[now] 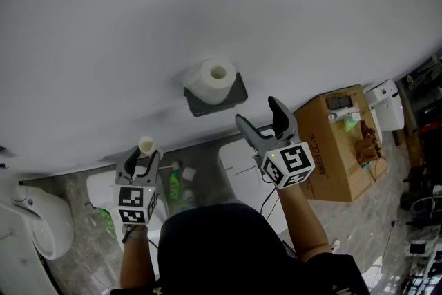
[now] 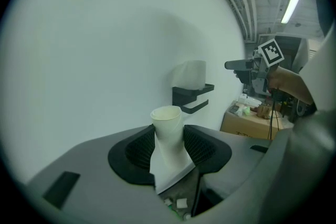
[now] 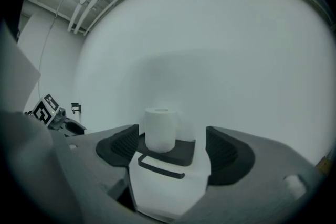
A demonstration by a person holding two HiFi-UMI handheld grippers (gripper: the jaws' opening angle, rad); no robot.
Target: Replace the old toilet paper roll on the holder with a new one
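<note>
Cardboard core (image 2: 167, 131) sits clamped in our left hand-held gripper (image 1: 143, 155); our right hand-held gripper (image 1: 259, 114), wide and empty, could topple the roll (image 1: 213, 79) atop the holder (image 1: 237, 90) if we nudge it.

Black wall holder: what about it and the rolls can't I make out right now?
- Head view: the lower bar of the black wall-mounted holder, hidden under its shelf and the white toilet paper roll.
- Head view: the body of the pale cardboard tube; only its rim shows above the left tongs.
- Right gripper view: the holder's wall fixing, behind the roll.
</note>
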